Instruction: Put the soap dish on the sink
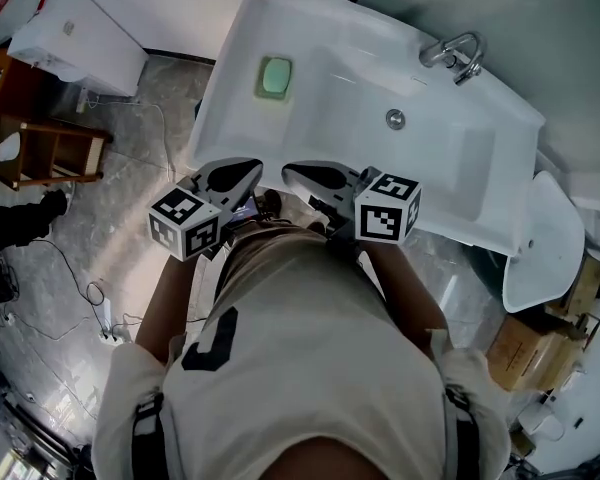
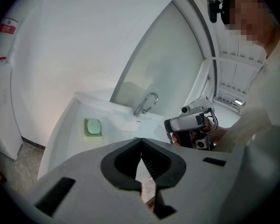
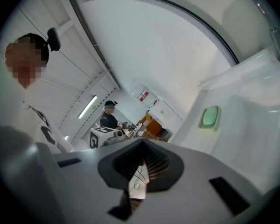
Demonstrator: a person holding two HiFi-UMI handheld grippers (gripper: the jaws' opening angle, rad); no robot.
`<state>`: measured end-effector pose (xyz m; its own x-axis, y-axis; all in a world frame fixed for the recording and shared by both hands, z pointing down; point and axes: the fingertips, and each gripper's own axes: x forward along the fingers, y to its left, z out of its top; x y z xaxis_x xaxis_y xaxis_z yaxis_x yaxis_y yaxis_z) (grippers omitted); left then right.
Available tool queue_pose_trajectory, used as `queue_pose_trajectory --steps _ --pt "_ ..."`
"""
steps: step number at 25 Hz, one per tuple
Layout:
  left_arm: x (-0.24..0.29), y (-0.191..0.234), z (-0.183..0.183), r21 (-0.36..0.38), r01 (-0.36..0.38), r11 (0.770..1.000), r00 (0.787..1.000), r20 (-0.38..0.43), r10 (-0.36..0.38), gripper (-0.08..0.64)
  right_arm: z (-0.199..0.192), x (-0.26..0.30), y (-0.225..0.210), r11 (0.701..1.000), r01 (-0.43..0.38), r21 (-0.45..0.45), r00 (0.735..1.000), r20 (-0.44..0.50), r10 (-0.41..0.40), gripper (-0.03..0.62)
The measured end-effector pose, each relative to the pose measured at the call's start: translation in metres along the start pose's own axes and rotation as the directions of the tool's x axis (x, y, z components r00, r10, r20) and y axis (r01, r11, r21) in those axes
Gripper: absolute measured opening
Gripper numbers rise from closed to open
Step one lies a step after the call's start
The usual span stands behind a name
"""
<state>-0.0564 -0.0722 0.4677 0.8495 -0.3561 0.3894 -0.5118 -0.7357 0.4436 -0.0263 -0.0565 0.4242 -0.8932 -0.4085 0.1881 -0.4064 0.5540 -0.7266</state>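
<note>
The left gripper's [image 2: 141, 143] fingers [image 2: 123, 160] are pressing tip to tip, with nothing caught between them. The right gripper's [image 3: 142, 146] fingers [image 3: 156, 164] are likewise sitting shut and empty. The person is holding both grippers close in front of the body at the near edge of the sink [image 1: 330, 73]. The two noses are pointing inward toward each other, just apart, and the marker cubes are facing outward. In the head view the left gripper [image 1: 248, 170] and the right gripper [image 1: 292, 174] are hanging over the floor just short of the sink's rim, touching nothing.

The soap dish [image 1: 274, 78] is lying on the flat ledge of the sink to the left of the basin, well apart from both grippers. It is pale, with a green bar showing in it. The drain [image 1: 395, 119] is sitting in the middle of the basin, and the faucet [image 1: 458, 56] is standing at the far rim. A wooden stool [image 1: 45, 153] is standing on the grey floor off to the left, and cables are trailing near it.
</note>
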Motion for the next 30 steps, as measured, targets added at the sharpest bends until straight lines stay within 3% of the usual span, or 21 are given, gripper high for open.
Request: queue_pose_trajectory --steps 15,30 --pt "0.041 -0.087 -0.019 0.052 0.031 0.998 0.999 -0.033 -0.029 0.020 -0.027 -0.092 -0.002 0.996 0.024 0.087 0.995 0.092 -0.032 0.011" --pt "0.023 -0.119 -0.058 -0.009 -0.071 0.997 0.997 -0.020 0.070 0.020 -0.067 -0.104 0.015 0.989 -0.043 0.141 0.999 0.033 0.038 0.011"
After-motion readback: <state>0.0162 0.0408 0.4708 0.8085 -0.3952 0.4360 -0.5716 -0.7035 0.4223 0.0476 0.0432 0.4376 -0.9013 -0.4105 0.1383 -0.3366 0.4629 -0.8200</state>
